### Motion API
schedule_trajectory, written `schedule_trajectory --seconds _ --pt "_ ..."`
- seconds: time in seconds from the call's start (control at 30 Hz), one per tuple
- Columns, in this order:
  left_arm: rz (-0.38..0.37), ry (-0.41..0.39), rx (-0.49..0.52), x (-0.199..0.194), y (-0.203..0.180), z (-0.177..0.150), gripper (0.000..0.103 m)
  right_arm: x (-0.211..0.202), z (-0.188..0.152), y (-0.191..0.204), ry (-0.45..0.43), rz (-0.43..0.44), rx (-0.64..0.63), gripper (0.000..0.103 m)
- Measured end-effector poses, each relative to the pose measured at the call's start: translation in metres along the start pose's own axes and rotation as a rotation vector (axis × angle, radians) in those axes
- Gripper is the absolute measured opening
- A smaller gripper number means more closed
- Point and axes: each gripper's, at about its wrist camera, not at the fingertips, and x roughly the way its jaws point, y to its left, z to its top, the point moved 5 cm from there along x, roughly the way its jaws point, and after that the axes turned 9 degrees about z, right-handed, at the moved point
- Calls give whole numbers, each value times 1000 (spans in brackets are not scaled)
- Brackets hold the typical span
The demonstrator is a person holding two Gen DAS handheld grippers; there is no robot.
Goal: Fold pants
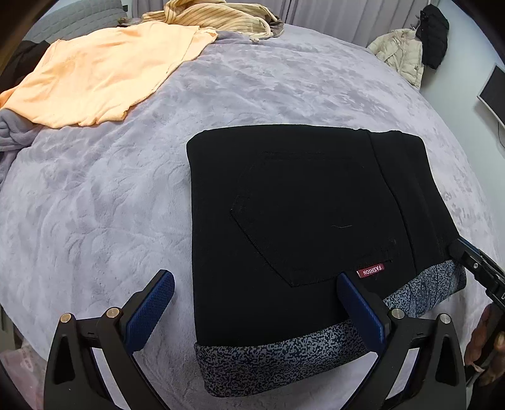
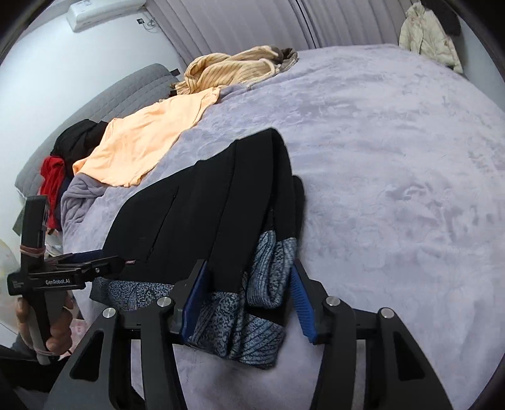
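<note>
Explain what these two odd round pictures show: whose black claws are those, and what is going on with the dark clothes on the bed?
No robot here: a person holds a two-finger tool in each hand, each carrying a fisheye camera looking along its blue fingers. The left camera shows the left tool, open, at the patterned near edge of the folded black pants on the grey blanket. The right camera shows the right tool, open around the pants' patterned end; nothing is clamped. An orange shirt and a striped garment lie further back.

The pants (image 1: 300, 205) are black with a grey speckled lining and a small red label (image 1: 371, 270). Beyond them on the lilac blanket (image 1: 94, 205) lies a peach shirt (image 1: 104, 75), then a yellow striped one (image 1: 214, 15).
</note>
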Motion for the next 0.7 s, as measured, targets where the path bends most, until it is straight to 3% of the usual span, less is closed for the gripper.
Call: schedule_trajectory --seconds 0.13,0.33,0.43,0.53,0.6,0.67,0.7 --pt "6 -2 -1 3 -2 2 103 -15 -8 16 24 75 -63 56" --pt "9 3 5 4 -3 5 103 -15 -18 27 63 40 -143 48" --pt "12 -6 3 4 -2 3 103 -23 -21 29 68 96 -142 47" --pt "15 -8 -2 6 -5 5 103 -5 -24 30 109 114 -132 46" --pt "15 -9 -1 6 -5 6 103 4 -22 26 104 142 -87 21" --pt "19 -10 6 5 -4 6 103 4 -23 25 107 194 -33 12" --pt "17 -10 12 5 -4 6 103 -1 -23 30 101 181 -71 11"
